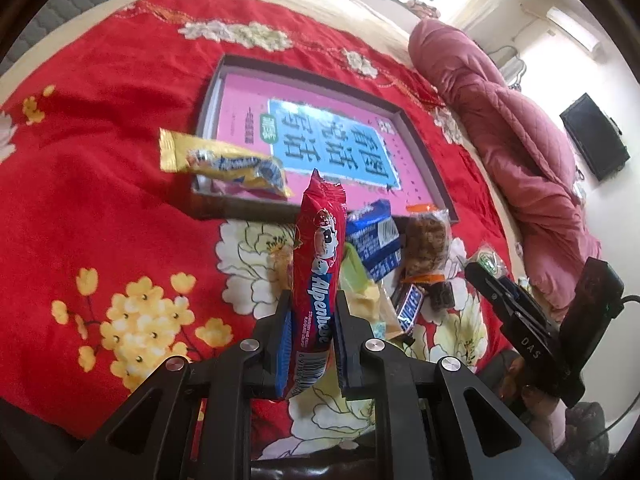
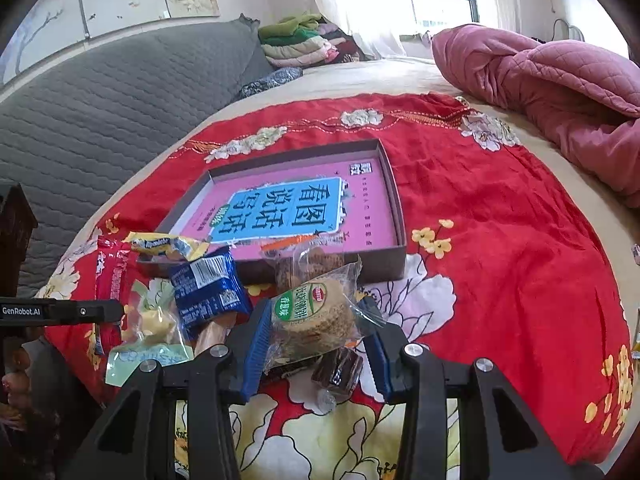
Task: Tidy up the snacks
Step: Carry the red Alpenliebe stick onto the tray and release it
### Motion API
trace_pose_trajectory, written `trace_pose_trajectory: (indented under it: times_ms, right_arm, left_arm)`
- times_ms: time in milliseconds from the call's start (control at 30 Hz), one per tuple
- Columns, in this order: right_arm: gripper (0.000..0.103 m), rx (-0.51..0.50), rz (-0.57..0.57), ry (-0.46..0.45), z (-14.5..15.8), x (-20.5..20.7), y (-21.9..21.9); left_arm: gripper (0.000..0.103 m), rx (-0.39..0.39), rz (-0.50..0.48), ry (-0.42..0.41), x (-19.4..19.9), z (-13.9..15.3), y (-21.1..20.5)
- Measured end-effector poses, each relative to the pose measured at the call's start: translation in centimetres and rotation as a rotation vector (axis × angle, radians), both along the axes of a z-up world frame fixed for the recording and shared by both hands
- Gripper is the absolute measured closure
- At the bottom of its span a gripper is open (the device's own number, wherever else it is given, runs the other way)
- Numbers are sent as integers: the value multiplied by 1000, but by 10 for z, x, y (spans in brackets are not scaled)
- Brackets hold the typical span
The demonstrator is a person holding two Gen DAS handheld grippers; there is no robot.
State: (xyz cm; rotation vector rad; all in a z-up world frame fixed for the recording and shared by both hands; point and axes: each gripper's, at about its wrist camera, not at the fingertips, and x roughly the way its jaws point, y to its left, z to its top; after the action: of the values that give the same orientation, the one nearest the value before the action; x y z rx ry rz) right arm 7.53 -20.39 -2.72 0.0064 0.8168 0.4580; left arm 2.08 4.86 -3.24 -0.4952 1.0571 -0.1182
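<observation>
My left gripper (image 1: 313, 312) is shut on a red Alpenliebe candy pack (image 1: 318, 264) and holds it upright above the red floral bedspread; the pack also shows in the right wrist view (image 2: 111, 276). A shallow box (image 1: 420, 152) with a pink and blue book in it lies ahead. A yellow Alpenliebe pack (image 1: 224, 162) rests on its near left corner. My right gripper (image 2: 316, 340) has its jaws around a clear packet of round biscuits (image 2: 316, 316), pads touching its wrapper. It also shows in the left wrist view (image 1: 516, 308).
A snack pile lies before the box: a blue packet (image 2: 208, 292), a brown cookie pack (image 1: 426, 244), a Snickers bar (image 1: 410, 306), a brown sweet (image 2: 338, 372), a pale green packet (image 2: 148, 340). A pink quilt (image 2: 560, 92) lies at the right, a grey headboard (image 2: 100, 100) at the left.
</observation>
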Motion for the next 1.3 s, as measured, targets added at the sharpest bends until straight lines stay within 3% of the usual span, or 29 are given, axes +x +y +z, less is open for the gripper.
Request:
trace_pose_trajectory:
  times_ms: [533, 1300]
  right_arm:
    - [59, 68, -9, -49, 14, 9, 0]
    - [59, 113, -55, -96, 23, 65, 7]
  left_arm:
    - [85, 35, 13, -49, 15, 19, -1]
    - [85, 52, 49, -103, 75, 30, -5]
